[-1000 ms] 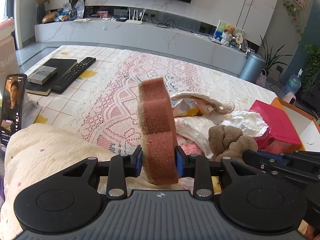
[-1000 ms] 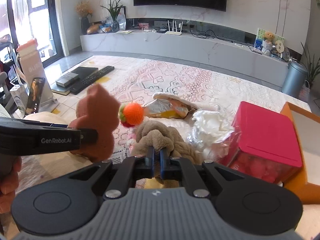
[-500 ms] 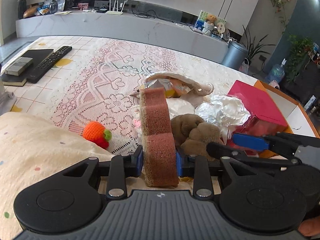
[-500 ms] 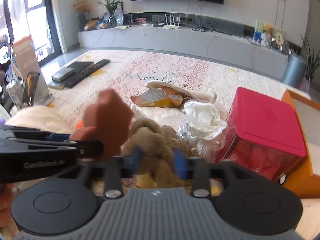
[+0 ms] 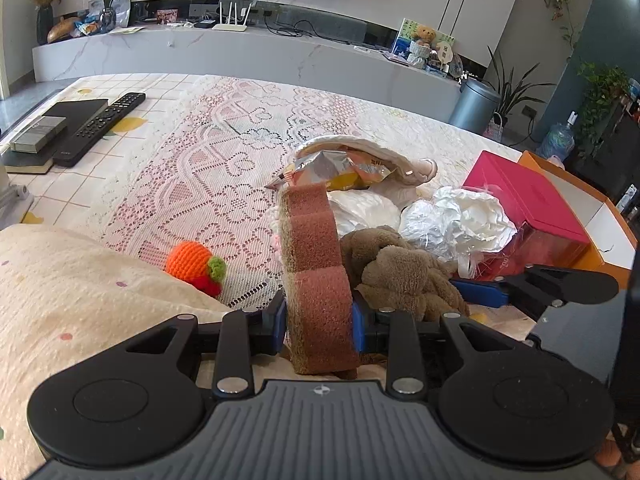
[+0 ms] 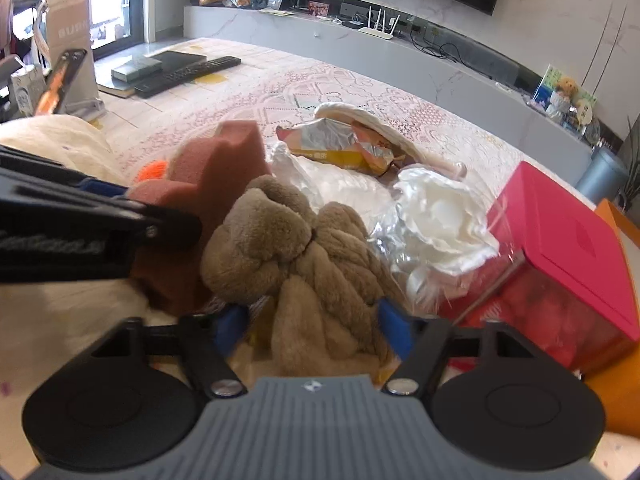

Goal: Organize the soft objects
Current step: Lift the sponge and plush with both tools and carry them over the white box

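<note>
— Brown sponge (image 5: 316, 280), scalloped edge, one piece: where is it listed?

— Between the blue pads of the left gripper (image 5: 319, 326), pinched from both sides and standing upright above the lace tablecloth (image 5: 208, 168). In the right wrist view it sits just left of the tan plush toy (image 6: 296, 256).

— Plush toy, tan, knotted limbs: location?

— On the table near its front edge, just beside the sponge. The right gripper (image 6: 312, 326) has its jaws spread on either side of the toy's lower part; the pads show blurred, and whether they touch the fur I cannot tell.

— Other soft items?

— One crocheted orange fruit (image 5: 194, 264) with a green and red end, lying on the lace against the cream blanket (image 5: 80, 300), left of the sponge.

— Remaining stock on the table?

— Crumpled snack bag (image 5: 336, 170) behind the sponge, a white cloth piece (image 5: 384, 152) arching over it; a crinkled silver and white wrapper (image 5: 456, 220) to the right of the toy; a red lidded box (image 5: 528, 200) touching that wrapper; a remote control (image 5: 104, 124) and a dark book (image 5: 68, 116) at the far left, well apart from the rest.
</note>
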The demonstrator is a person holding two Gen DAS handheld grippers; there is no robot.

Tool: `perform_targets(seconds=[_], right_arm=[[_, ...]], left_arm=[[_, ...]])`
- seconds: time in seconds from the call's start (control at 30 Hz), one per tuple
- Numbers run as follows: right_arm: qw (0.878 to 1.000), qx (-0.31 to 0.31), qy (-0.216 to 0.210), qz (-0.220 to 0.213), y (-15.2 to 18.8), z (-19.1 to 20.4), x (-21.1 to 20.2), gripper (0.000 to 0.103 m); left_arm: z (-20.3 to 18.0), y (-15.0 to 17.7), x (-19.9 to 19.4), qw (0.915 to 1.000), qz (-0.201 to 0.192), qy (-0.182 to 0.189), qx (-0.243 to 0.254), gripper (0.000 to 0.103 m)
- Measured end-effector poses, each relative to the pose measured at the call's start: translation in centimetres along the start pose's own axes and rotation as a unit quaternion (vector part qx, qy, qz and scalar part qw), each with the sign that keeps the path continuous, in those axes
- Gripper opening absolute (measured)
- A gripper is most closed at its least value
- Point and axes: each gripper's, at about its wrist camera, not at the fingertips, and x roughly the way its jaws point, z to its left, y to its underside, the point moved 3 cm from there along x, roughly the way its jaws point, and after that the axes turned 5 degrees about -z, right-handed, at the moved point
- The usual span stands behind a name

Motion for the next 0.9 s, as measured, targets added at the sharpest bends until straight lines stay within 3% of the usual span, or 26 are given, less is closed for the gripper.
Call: perform_targets(seconds=[0.1,0.2,0.7,0.9], right_arm=[[1.000,0.021,-0.014,-0.005,-0.2,-0.5,-0.4,0.035],[0.999,0.031,-0.022,-0.018,-0.2,-0.7,-1.7,0.027],[0.989,0.101,-0.067,-0.087,-2.0,-3.2,-11.8,0.026],[0.979,0.155,-0.031,-0.131,-2.6,-8.0,-16.7,0.026]], left_arm=[[0.0,0.0,0.0,1.0000,-0.002,0.000,0.000,0.035],[-0.1,0.0,-0.4,0.9999,-0.011,0.000,0.000,0.035],[-1.7,-1.0,-5.0,0.9984,-0.056,-0.006,-0.001,0.034],[-4.9,-3.2,-8.1,0.9942,-0.099,0.031,0.027,0.034]])
